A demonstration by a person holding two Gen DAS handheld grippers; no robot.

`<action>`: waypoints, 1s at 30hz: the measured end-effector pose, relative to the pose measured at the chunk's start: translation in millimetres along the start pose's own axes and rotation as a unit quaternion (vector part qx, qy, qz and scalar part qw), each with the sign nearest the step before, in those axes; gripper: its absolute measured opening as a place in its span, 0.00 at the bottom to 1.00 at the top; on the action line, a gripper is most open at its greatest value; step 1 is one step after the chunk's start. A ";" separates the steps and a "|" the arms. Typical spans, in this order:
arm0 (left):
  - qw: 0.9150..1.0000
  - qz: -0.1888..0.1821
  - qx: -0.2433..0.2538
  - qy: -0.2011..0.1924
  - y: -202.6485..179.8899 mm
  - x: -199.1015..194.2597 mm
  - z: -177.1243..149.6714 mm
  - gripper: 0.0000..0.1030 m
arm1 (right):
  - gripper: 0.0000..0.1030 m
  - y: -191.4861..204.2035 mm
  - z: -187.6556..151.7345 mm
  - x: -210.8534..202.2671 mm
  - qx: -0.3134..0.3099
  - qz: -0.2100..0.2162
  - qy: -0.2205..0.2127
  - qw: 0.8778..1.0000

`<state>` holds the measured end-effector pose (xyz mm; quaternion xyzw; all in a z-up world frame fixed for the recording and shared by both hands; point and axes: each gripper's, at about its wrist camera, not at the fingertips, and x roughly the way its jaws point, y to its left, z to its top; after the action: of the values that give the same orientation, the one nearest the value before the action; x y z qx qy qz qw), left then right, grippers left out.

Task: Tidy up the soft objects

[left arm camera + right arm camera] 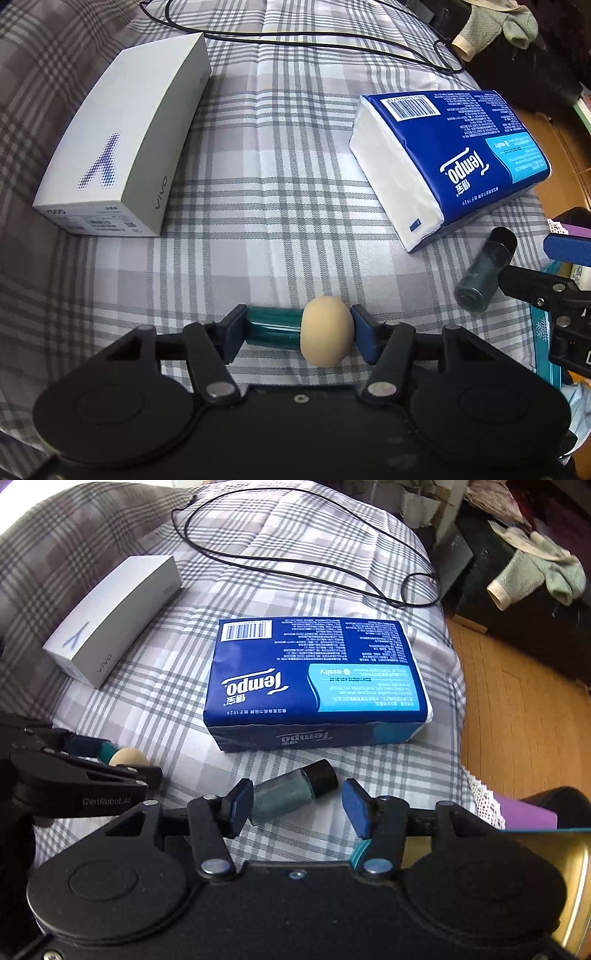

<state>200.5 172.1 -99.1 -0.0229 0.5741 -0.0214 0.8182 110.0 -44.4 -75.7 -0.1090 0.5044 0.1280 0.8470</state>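
Left hand-held gripper (pixel 298 329) clamped endwise on beige-capped teal tube (pixel 295 328), low over plaid bed (pixel 258 184). Right hand-held gripper (pixel 297 805) half open, straddling glitter bottle (pixel 295 788), pads clear. Lift tube level; keep squeeze gentle, cap may slip.

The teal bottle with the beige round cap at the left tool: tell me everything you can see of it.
The small teal bottle with a beige egg-shaped cap lies on its side across the grey plaid bedcover, glossy translucent body leftward, matte cap rightward. The left tool is shut on it end to end: one blue pad meets the bottle's base, the other the cap. The right-wrist view shows only the cap and a sliver of teal behind that tool. No label is readable. It lies apart from the dark-capped glitter bottle.
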 end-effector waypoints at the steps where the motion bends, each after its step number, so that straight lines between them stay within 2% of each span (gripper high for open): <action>1: 1.000 0.000 -0.001 0.000 0.2 -0.9 -0.2 0.55 | 0.52 1.2 -0.4 0.8 -0.012 0.002 -0.002 1.000; 8: 1.000 -0.001 -0.022 0.001 7.4 -2.0 0.6 0.55 | 0.52 8.1 -4.5 11.0 -0.055 0.002 -0.011 0.998; 12: 1.000 -0.002 -0.021 0.000 6.4 -3.1 0.0 0.55 | 0.61 12.4 -6.6 16.5 -0.080 -0.011 -0.016 0.997; 17: 1.000 -0.002 -0.025 0.000 7.3 -3.5 -0.4 0.55 | 0.61 16.2 -5.1 20.3 -0.079 0.001 -0.012 0.997; 22: 1.000 -0.002 -0.023 0.000 6.7 -3.8 -0.8 0.55 | 0.61 27.5 -11.1 26.1 -0.113 -0.014 -0.005 0.993; 25: 1.000 -0.003 -0.022 -0.001 5.7 -3.9 -1.1 0.55 | 0.57 30.9 -13.9 28.7 -0.124 -0.021 -0.004 0.992; 26: 1.000 -0.003 -0.022 -0.001 5.7 -3.8 -1.1 0.55 | 0.47 30.9 -14.5 29.1 -0.123 -0.021 -0.003 0.992; 27: 1.000 -0.004 -0.022 -0.001 6.0 -3.7 -1.1 0.55 | 0.42 30.9 -14.7 29.9 -0.123 -0.020 0.003 0.992; 30: 1.000 -0.005 -0.026 -0.002 8.0 -4.0 -1.4 0.55 | 0.39 28.0 -14.8 27.6 -0.113 -0.020 0.004 0.993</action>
<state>197.8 180.3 -96.2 -0.0472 0.5726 -0.0109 0.8184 101.3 -19.7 -108.6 -0.2143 0.4876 0.1668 0.8298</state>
